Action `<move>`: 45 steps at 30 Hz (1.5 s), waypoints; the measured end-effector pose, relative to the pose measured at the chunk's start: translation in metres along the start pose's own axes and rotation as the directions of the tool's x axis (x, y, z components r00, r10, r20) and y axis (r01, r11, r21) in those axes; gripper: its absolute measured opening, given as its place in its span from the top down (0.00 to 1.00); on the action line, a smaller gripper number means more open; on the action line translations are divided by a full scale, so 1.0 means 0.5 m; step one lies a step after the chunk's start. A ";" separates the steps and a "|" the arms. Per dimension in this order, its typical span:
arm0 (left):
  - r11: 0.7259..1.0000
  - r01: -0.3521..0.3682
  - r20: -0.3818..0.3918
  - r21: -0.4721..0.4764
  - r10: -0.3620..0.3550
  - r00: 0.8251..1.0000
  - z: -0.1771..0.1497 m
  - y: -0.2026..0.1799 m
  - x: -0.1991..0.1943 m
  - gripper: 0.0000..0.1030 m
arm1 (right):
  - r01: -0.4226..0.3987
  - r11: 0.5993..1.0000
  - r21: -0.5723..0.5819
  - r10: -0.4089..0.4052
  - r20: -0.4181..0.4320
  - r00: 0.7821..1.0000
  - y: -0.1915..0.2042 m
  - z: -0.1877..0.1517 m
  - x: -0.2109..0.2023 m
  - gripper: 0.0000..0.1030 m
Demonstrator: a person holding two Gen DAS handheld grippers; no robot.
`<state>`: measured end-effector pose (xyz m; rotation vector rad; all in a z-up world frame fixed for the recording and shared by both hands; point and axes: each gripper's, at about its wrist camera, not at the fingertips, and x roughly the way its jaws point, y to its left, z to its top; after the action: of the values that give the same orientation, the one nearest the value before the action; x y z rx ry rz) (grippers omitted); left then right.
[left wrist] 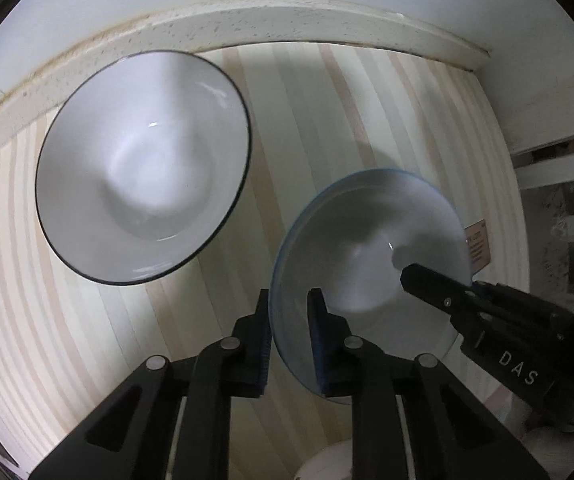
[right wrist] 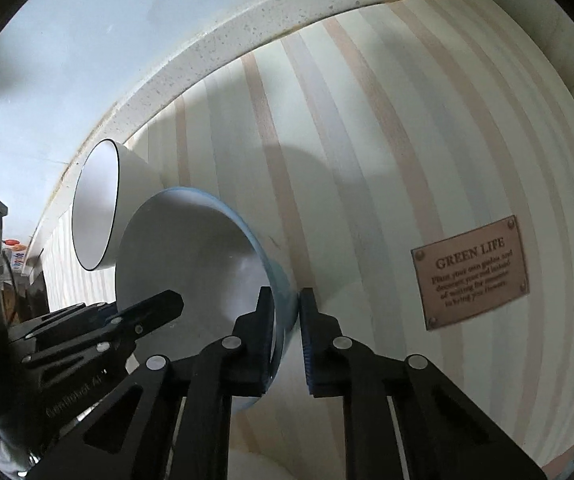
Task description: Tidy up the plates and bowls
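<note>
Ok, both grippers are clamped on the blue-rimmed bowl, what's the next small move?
Probably carry the blue-rimmed bowl over the black-rimmed bowl and nest it. Left gripper and right gripper pinch opposite sides of its rim, and the black-rimmed bowl sits empty beside it on the striped shelf.

1. both views are dim and cool-toned.
2. fisheye distortion bends the striped surface (left wrist: 327, 120) and its speckled border (right wrist: 191, 60) into arcs; black vignette fills the corners.
3. small glare spots sit inside the black-rimmed bowl (left wrist: 143, 168).
4. the blue-rimmed bowl (right wrist: 191, 264) casts a soft shadow; its edge is blurred.
</note>
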<state>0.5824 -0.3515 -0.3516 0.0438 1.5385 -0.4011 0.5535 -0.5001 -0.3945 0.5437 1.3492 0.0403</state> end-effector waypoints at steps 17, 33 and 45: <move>0.993 0.013 0.094 0.119 -0.025 0.995 -0.150 -0.073 -0.190 0.86 | -0.001 1.000 -0.025 0.003 0.095 0.995 0.019 -0.156 -0.194 0.88; 0.990 -0.011 0.008 0.142 0.010 1.000 -0.316 -0.069 -0.148 0.86 | -0.003 1.000 -0.019 0.003 -0.002 1.000 0.012 -0.389 -0.187 0.86; 0.984 -0.099 -0.027 0.148 0.104 0.994 -0.330 -0.053 -0.097 0.86 | 0.019 0.999 -0.044 -0.023 -0.076 0.997 0.025 -0.389 -0.110 0.86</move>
<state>0.4177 -0.3200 -0.3061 0.2442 1.5319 -0.4327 0.3630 -0.4396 -0.3621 0.4953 1.4249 0.0738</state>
